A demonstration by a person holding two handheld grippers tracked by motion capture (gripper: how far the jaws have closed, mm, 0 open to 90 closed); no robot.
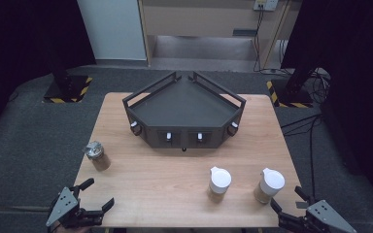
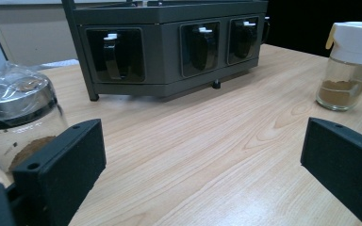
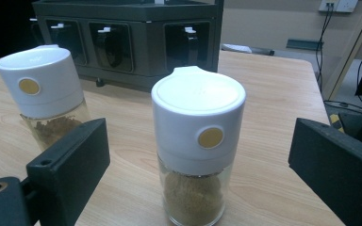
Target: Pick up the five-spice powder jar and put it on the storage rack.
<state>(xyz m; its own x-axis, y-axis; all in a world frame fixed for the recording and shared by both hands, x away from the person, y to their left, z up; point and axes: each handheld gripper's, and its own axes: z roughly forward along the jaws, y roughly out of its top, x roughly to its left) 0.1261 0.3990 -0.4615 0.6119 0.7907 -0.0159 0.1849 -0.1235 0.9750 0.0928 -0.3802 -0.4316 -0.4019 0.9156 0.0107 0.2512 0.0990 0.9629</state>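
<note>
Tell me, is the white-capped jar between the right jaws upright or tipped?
Upright. The jar stands on its base on the table, white cap on top, brown powder settled at the bottom.

Cut-offs and blind spots, all three views

High view: left hand-held gripper and right hand-held gripper both clipped by the bottom edge, the hands holding them almost wholly out of frame; white knobs on the dark rack too small to read. Left gripper view: silver-lidded jar partly behind the near jaw, its left side cut by the edge, lid blurred; a white-capped jar clipped at right. Right gripper view: the farther white-capped jar has its base hidden by the jaw; rack top cut off.
</note>
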